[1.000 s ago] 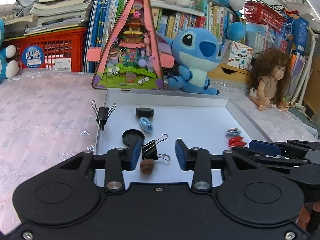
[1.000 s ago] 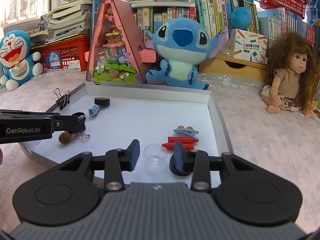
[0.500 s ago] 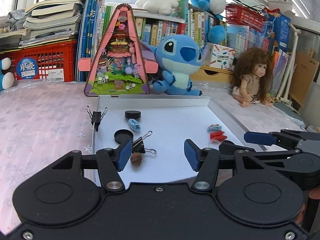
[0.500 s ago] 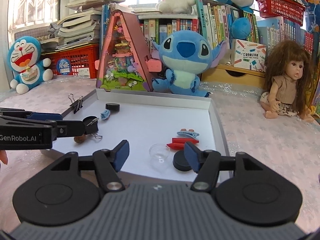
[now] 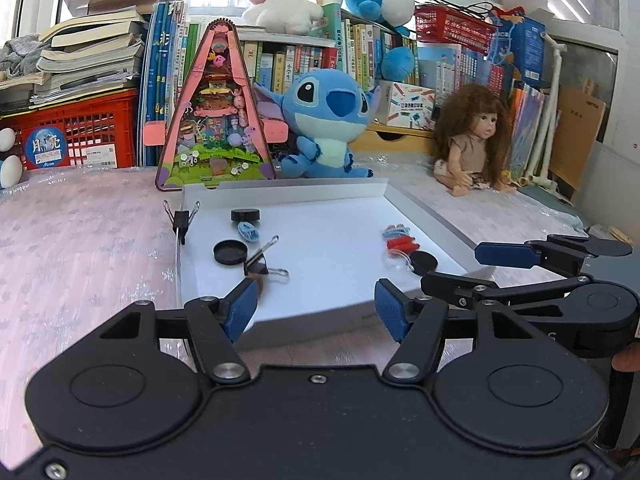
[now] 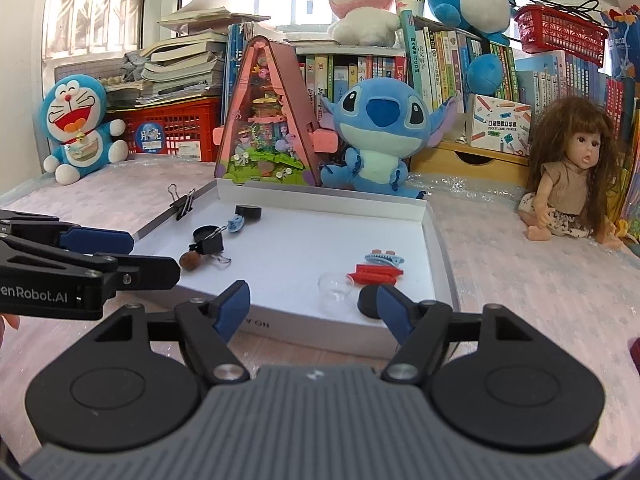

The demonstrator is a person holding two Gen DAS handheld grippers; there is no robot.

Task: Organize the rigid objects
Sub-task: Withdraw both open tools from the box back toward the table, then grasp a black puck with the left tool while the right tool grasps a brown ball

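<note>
A pink flowered tablecloth [image 6: 520, 264] covers the table, and on it lies a shallow white tray [image 6: 304, 240], the landmark for all the rest. Behind the tray's far wall stand a pink triangular toy house [image 6: 266, 120] and a blue plush toy [image 6: 378, 136], with a long-haired doll [image 6: 570, 176] sitting off to the tray's right and a blue-and-white cat plush [image 6: 78, 128] off to its left. The left gripper [image 5: 314, 310] hangs just outside the tray's near edge, its blue-padded jaws standing fairly wide after just opening further, with nothing between them. The right gripper [image 6: 310, 306] hangs over the near edge too, toward the right corner; its jaws are wide as well, have just been opening, and hold nothing. Inside the tray, on the left side, lie a black cap [image 6: 204, 233], a black disc [image 6: 248, 211] near the far wall, a black binder clip [image 6: 211, 246], a brown nut-like lump [image 6: 190, 260] touching that clip, and a small blue clip [image 6: 236, 224]. A second binder clip [image 6: 182, 202] grips the tray's left wall. On the right side lie red hair clips [image 6: 376, 274], a blue toothed hair clip [image 6: 384, 258] just behind them, a clear little cup [image 6: 334, 286] and a black round lid [image 6: 368, 300] at the near edge.
</note>
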